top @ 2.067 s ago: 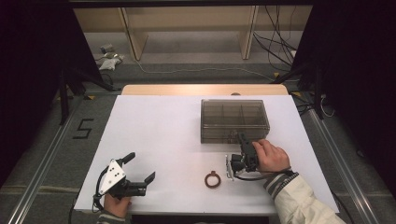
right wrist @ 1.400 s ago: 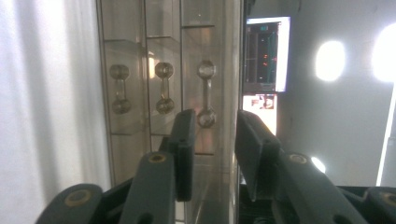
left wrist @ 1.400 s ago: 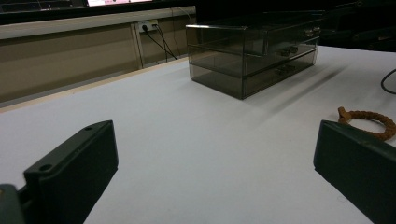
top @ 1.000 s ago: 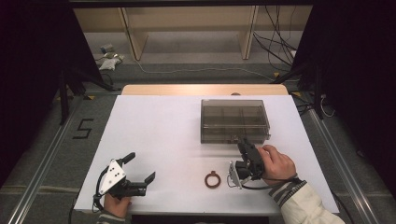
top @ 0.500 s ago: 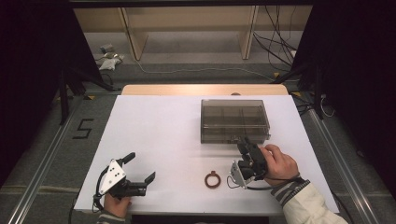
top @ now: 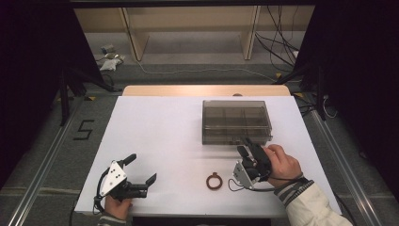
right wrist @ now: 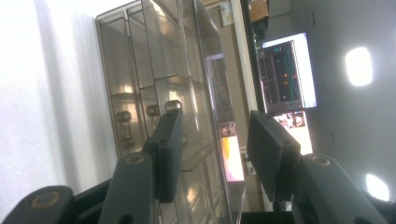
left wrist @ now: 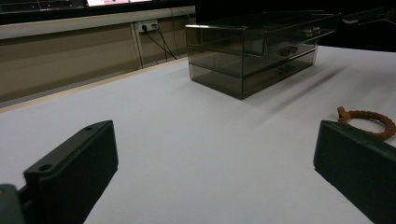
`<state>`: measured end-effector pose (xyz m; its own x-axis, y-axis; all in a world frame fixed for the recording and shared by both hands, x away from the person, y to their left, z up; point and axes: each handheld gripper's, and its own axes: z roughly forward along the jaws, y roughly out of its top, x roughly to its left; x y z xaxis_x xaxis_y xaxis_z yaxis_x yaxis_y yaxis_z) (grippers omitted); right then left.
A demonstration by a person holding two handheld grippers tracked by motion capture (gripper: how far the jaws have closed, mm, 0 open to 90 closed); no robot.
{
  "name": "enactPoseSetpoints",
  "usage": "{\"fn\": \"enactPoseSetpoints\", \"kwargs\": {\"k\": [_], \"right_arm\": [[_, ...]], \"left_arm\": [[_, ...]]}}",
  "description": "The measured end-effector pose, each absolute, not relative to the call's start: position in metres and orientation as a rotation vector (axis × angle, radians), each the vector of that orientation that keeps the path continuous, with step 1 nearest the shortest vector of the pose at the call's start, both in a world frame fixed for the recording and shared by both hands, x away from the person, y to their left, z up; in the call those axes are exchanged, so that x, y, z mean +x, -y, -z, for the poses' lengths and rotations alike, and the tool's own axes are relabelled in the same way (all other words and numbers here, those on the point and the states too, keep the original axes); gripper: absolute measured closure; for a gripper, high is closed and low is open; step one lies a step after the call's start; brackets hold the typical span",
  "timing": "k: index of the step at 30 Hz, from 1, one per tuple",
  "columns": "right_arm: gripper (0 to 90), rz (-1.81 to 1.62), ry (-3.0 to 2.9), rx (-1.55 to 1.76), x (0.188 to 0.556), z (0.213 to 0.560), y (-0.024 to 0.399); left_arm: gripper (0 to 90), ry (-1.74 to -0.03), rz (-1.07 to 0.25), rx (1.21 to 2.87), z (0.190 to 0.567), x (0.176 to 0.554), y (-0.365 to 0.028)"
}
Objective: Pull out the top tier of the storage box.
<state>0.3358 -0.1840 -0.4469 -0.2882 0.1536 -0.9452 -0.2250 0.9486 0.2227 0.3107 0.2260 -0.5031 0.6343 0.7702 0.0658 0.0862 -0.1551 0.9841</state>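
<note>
Right gripper (top: 245, 147), lower right of the high view, points at the front of the smoky transparent plastic drawer box (top: 236, 121) at centre right; jaws parted with nothing between, just been opening. Left gripper (top: 141, 172), lower left, rests released, jaws wide. Brown beaded ring (top: 214, 181) lies bottom centre on the white table (top: 155, 136).

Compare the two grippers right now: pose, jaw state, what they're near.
The left gripper lies low near the table's front edge, jaws wide apart and facing bare tabletop; the right gripper is rolled on its side, jaws narrower and just opening, up against the smoky drawer box's front by its knobs. The brown ring lies nearer the right gripper. Neither has anything between its jaws.
</note>
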Motion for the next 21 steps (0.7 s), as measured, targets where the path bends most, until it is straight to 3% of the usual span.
{"fn": "enactPoseSetpoints", "kwargs": {"k": [8, 21], "right_arm": [[47.5, -0.514, -1.857, 0.014, 0.333, 0.431, 0.190], [48.7, -0.652, -1.918, 0.020, 0.333, 0.411, 0.196]], "left_arm": [[0.0, -0.718, -0.700, 1.638, 0.503, 0.311, -0.226], [0.0, -0.717, -0.699, 1.639, 0.503, 0.311, -0.226]]}}
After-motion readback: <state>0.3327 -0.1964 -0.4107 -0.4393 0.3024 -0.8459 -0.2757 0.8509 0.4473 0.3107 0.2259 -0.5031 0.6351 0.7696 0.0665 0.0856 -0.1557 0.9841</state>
